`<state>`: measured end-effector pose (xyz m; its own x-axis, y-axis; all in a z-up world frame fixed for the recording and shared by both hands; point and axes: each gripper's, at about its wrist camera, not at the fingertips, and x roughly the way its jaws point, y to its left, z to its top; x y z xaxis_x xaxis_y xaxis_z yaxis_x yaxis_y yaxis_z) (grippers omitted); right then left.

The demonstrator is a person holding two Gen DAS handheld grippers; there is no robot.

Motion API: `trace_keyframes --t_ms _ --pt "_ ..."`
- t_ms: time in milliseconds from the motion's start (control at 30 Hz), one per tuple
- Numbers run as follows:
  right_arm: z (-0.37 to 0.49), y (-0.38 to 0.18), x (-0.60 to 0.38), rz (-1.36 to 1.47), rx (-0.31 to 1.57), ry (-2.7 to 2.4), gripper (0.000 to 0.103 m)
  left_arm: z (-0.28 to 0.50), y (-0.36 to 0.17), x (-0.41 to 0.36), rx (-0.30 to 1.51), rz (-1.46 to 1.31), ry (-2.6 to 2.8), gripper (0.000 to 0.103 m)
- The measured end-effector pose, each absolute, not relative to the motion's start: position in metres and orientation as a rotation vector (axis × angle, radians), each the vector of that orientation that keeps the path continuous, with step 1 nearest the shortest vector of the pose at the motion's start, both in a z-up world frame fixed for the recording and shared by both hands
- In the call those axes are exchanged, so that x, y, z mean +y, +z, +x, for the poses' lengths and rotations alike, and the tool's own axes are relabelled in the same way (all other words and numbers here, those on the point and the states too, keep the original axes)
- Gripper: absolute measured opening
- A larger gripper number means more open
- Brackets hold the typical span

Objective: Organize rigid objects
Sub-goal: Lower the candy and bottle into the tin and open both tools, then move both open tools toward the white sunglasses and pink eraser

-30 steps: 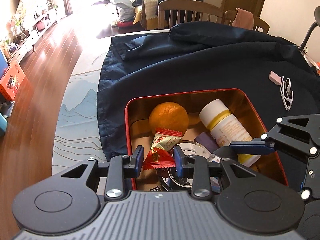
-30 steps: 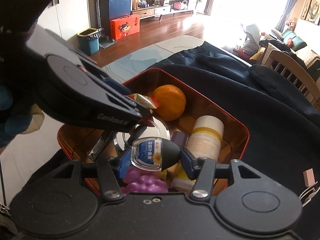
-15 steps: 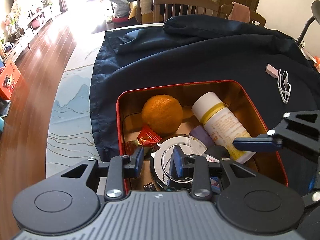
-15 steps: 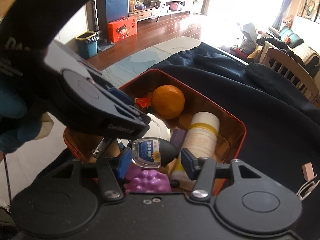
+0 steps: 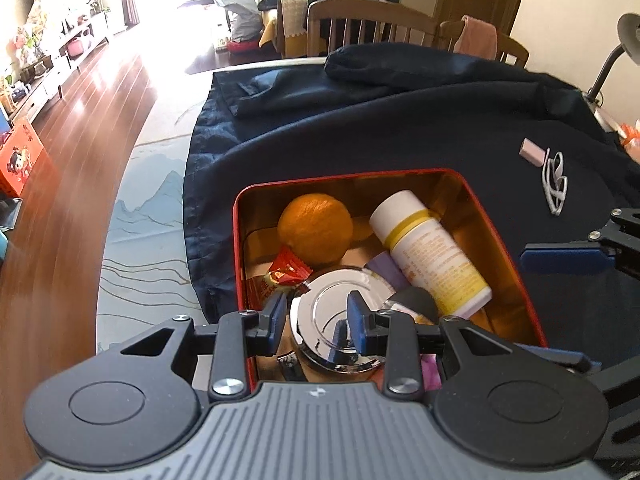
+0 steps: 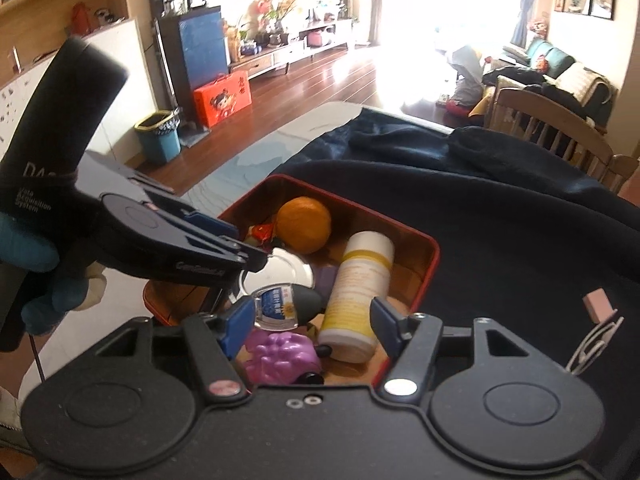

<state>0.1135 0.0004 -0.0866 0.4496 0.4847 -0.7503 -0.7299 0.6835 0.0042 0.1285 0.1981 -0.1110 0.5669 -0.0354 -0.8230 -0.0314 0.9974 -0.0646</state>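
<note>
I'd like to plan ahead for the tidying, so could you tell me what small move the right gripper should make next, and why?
Probably lift the right gripper clear of the red tin, toward the pink eraser. Its jaws have just been opening; the small bottle between them lies loose in the tin, while the eraser sits outside on the dark cloth.

The red tin (image 5: 516,280) shows a glossy, gold-toned metal inside, and at its six o'clock end sits a mirror-bright chrome disc (image 5: 340,320), smooth enough to throw back reflections. At one o'clock of the disc lies a white bottle (image 5: 432,256) with a matt paper-like label, at eleven o'clock an orange (image 5: 316,232) with dimpled skin and a shiny red foil wrapper (image 5: 288,268). Under it all spreads a dark navy cloth (image 5: 400,132), soft and matt, with polished wooden floor (image 5: 80,120) gleaming at nine o'clock.
</note>
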Motion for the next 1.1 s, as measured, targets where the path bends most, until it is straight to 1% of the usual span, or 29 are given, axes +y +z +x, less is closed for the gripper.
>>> trace_keyframes --t_ms 33,100,267,433,567,600,667,833,933,1100 --pt "0.113 -0.085 -0.002 -0.34 0.797 0.764 0.063 0.127 -0.109 0.198 0.961 -0.078 -0.001 0.044" --pt "0.114 -0.081 -0.008 -0.324 0.794 0.758 0.064 0.125 -0.104 0.196 0.941 -0.083 0.007 0.051" --pt "0.117 -0.071 -0.025 -0.282 0.782 0.741 0.073 0.123 -0.09 0.189 0.903 -0.102 0.011 0.053" --pt "0.119 -0.059 -0.048 -0.243 0.765 0.728 0.08 0.12 -0.076 0.175 0.853 -0.089 0.005 0.067" --pt "0.125 -0.051 -0.068 -0.214 0.752 0.704 0.09 0.121 -0.068 0.16 0.831 -0.079 -0.004 0.068" --pt "0.127 -0.05 -0.075 -0.206 0.748 0.692 0.091 0.122 -0.067 0.156 0.827 -0.077 -0.006 0.069" --pt "0.131 -0.048 -0.086 -0.196 0.74 0.668 0.096 0.124 -0.065 0.148 0.821 -0.075 -0.007 0.072" --pt "0.142 -0.046 -0.117 -0.177 0.733 0.615 0.101 0.129 -0.063 0.129 0.808 -0.078 -0.021 0.081" --pt "0.147 -0.047 -0.134 -0.178 0.726 0.586 0.103 0.133 -0.062 0.115 0.802 -0.08 -0.037 0.082" --pt "0.162 -0.051 -0.168 -0.173 0.736 0.536 0.103 0.143 -0.065 0.089 0.809 -0.071 -0.059 0.082"
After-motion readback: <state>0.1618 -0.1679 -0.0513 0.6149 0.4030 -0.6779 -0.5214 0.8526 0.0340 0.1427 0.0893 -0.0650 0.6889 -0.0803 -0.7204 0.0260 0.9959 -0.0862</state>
